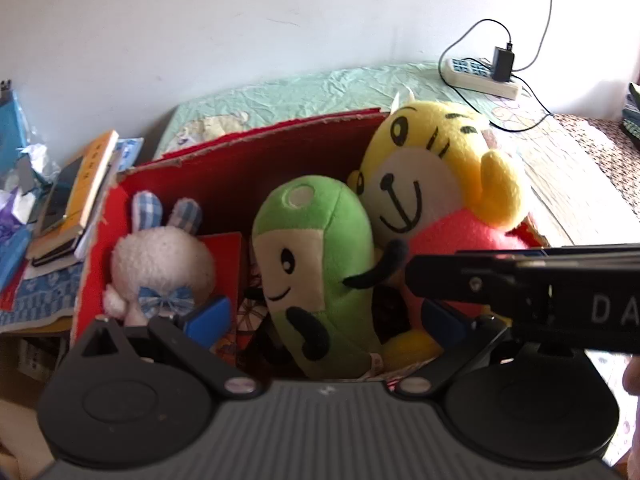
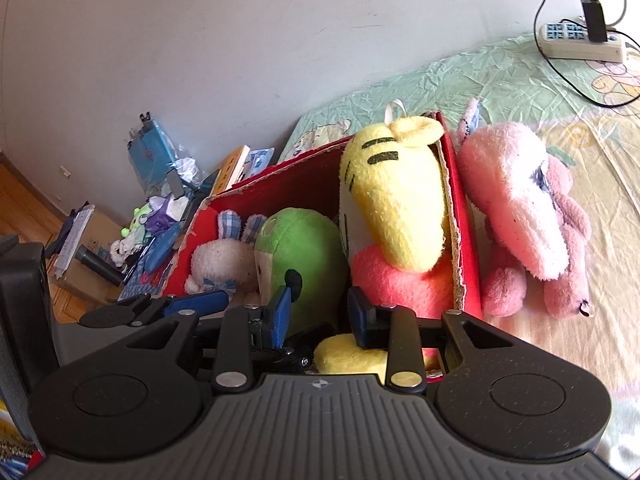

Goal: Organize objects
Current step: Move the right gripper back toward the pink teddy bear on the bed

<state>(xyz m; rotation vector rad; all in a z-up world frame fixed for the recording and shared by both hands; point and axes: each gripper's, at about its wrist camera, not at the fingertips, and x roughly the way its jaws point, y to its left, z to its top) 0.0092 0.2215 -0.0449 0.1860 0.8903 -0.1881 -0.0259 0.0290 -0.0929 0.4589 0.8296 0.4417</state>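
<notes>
A red cardboard box (image 1: 248, 152) stands on the bed and holds a white bunny plush (image 1: 160, 264), a green plush (image 1: 316, 256) and a yellow tiger plush in a pink shirt (image 1: 432, 184). My left gripper (image 1: 320, 320) is open, its blue pads either side of the green plush at the box's near edge. My right gripper (image 2: 320, 314) is partly open over the box's near edge (image 2: 464, 240), between the green plush (image 2: 300, 248) and the tiger plush (image 2: 396, 208); nothing is held. A pink plush (image 2: 528, 216) leans against the outside of the box.
A power strip with a charger and cables (image 1: 484, 74) lies on the green sheet at the back right. Books and clutter (image 1: 76, 196) are stacked left of the box. A cardboard carton with a dark bottle (image 2: 96, 266) sits on the wooden floor.
</notes>
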